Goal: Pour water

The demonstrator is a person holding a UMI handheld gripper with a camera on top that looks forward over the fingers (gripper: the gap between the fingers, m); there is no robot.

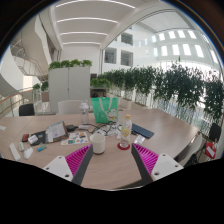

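Two pink-padded fingers of the gripper (107,158) stand wide apart, holding nothing. One white cup (98,143) sits just ahead between them on the wooden table (160,140); one clear bottle (125,130) stands beside it, one green bag (104,108) beyond

Gripper (111,160) fingers spread apart over a wooden table (60,170), pink pads (77,158) facing inward, nothing clamped. A white cup (98,143) stands just ahead between the fingers; a clear glass (125,130) on a dark coaster sits slightly beyond it. Farther back: green bag (105,107), scattered papers (50,133), hedge of plants (180,85).
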